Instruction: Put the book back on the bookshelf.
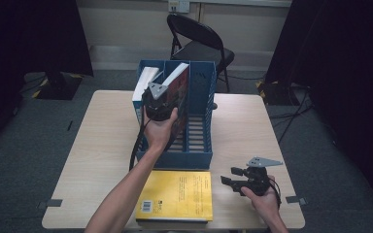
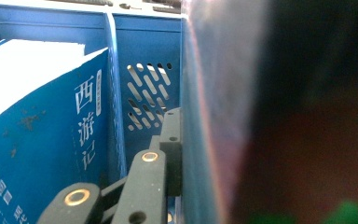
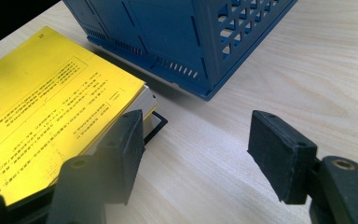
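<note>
A: Where is the red book [image 1: 180, 92]?

B: In the high view it stands on edge in the middle slot of the blue file rack [image 1: 201, 141], near the table's [image 1: 102, 145] 12 o'clock side. Its long axis runs from 6 toward 12, and its top leans toward 11.

A: And the left gripper [image 1: 167, 99]?

B: Clamped on that book; in the left gripper view 1 jaw lies flat against its cover [image 2: 214, 116]. A blue book [image 2: 42, 135] stands upright in the slot at 9 o'clock.

A: The right gripper [image 3: 196, 149]?

B: Jaws wide, nothing between them, low above the table at 5 o'clock, beside the yellow book [image 1: 177, 194] lying flat.
</note>
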